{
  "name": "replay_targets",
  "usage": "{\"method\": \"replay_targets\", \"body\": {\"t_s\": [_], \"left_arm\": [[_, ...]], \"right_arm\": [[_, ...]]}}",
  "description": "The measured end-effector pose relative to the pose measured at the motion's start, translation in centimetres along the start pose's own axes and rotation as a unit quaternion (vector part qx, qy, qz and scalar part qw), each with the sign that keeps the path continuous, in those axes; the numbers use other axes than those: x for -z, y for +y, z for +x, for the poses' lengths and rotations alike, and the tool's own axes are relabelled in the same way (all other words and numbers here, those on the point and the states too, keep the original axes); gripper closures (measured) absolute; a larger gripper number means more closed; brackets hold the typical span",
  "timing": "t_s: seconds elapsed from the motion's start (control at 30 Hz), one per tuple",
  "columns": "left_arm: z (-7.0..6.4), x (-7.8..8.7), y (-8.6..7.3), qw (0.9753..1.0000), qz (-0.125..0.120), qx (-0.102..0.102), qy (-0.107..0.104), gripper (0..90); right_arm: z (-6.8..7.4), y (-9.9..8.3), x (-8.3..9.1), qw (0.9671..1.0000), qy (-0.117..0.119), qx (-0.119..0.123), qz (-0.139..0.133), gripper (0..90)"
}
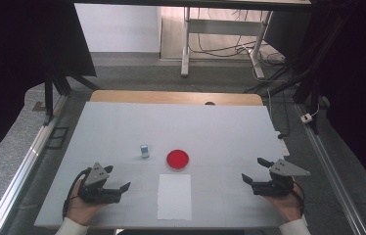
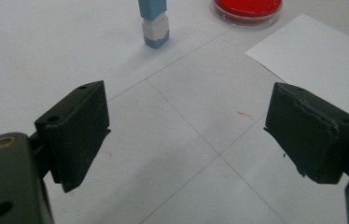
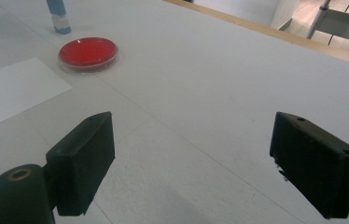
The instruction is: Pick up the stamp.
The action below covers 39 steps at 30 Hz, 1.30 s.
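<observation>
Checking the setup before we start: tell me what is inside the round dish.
The round dish holds a flat, even red fill across its whole floor, ringed by a clear rim. Nothing lies on that red surface. Whatever is beneath the red layer is covered.

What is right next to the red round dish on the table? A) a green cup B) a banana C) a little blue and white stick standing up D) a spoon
C: the little blue and white stick stands upright just left of the red round dish.
</observation>
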<state>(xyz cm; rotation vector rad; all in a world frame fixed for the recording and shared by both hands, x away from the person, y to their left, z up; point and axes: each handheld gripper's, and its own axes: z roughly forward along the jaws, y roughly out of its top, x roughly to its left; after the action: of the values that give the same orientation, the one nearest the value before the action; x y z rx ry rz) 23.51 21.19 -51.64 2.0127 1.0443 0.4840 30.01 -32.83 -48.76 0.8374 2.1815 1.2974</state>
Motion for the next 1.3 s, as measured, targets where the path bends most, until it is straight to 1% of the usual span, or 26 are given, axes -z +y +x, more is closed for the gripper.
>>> {"method": "replay_targets", "body": {"t_s": [0.2,0.3,0.37,0.43,0.6,0.8,1.0,1.07,1.13,1.17,1.23,1.3], "left_arm": [[0.46,-0.18,-0.02,1.0,0.0,0.006,0.0,14.1],[0.48,-0.14,0.01,1.0,-0.003,0.005,0.003,14.5],[0.41,-0.1,0.01,1.0,-0.003,0.002,0.006,14.9],[0.36,-0.05,-0.05,1.0,-0.004,0.002,0.008,15.4],[0.43,-0.2,-0.15,0.9999,-0.001,-0.001,0.01,16.6],[0.5,-0.25,-0.09,0.9999,-0.003,-0.001,0.012,16.9],[0.4,-0.19,0.11,0.9998,-0.006,-0.012,0.015,17.5],[0.32,-0.17,0.3,0.9996,-0.005,-0.023,0.016,17.8],[0.3,-0.17,0.37,0.9995,-0.005,-0.026,0.014,18.9],[0.25,-0.25,0.56,0.9994,-0.004,-0.031,0.014,19.1],[0.25,-0.31,0.7,0.9993,-0.003,-0.034,0.017,19.2],[0.35,-0.32,0.83,0.9993,-0.004,-0.033,0.014,19.3]], "right_arm": [[-0.03,-0.18,-0.07,1.0,-0.006,-0.004,0.007,14.1],[0.11,-0.36,0.0,0.9999,-0.008,-0.007,0.002,14.8],[0.11,-0.45,-0.04,0.9999,-0.006,-0.007,0.004,15.4],[0.14,-0.51,-0.07,1.0,-0.005,-0.006,-0.003,17.5],[0.48,-0.25,-0.18,1.0,0.005,0.007,-0.003,19.1],[0.32,-0.26,-0.18,1.0,0.008,0.002,-0.003,20.4],[0.31,-0.37,-0.42,1.0,0.006,-0.005,0.005,21.6],[0.28,-0.38,-0.43,0.9999,0.01,-0.009,0.004,22.0],[0.31,-0.37,-0.43,0.9999,0.01,-0.01,0.003,22.2],[0.32,-0.37,-0.44,0.9999,0.011,-0.01,0.002,22.2],[0.32,-0.41,-0.5,0.9998,0.013,-0.011,0.004,22.2],[0.34,-0.49,-0.57,0.9998,0.015,-0.011,0.007,22.2]]}}
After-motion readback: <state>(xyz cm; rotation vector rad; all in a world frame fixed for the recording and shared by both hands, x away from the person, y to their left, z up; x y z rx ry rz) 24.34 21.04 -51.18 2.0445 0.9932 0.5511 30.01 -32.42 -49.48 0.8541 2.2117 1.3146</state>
